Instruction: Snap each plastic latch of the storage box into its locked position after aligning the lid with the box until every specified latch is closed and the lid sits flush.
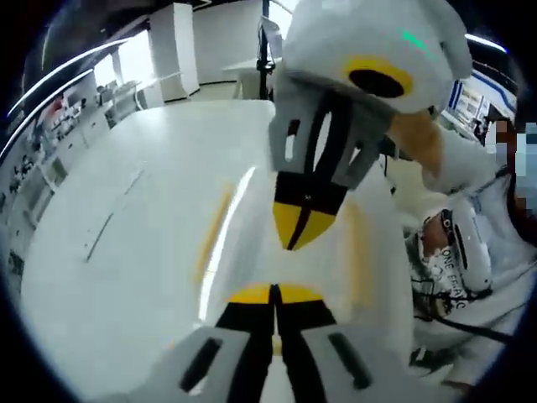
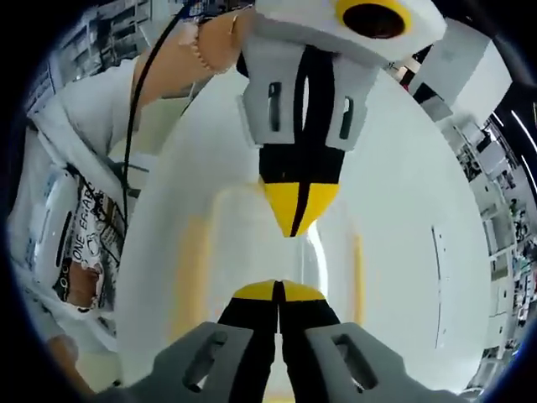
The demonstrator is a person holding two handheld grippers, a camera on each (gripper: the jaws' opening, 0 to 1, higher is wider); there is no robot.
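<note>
The storage box has a pale, see-through lid (image 1: 252, 227) (image 2: 252, 252) and lies on the white table under both grippers. Blurred yellow latches show along its long sides (image 1: 214, 231) (image 1: 357, 256) (image 2: 189, 281) (image 2: 358, 269); I cannot tell whether they are snapped down. My left gripper (image 1: 273, 294) (image 2: 296, 220) is shut with nothing between its yellow tips. My right gripper (image 2: 278, 290) (image 1: 300, 231) is shut too and points tip to tip at the left one, a small gap apart, above the middle of the lid. Whether either tip touches the lid is unclear.
The round white table (image 1: 109, 252) (image 2: 436, 168) spreads wide around the box. A person in white printed clothing (image 1: 457, 260) (image 2: 80, 235) stands at the table's edge, a hand (image 2: 210, 38) on the left gripper. Shelves and desks line the room's far walls.
</note>
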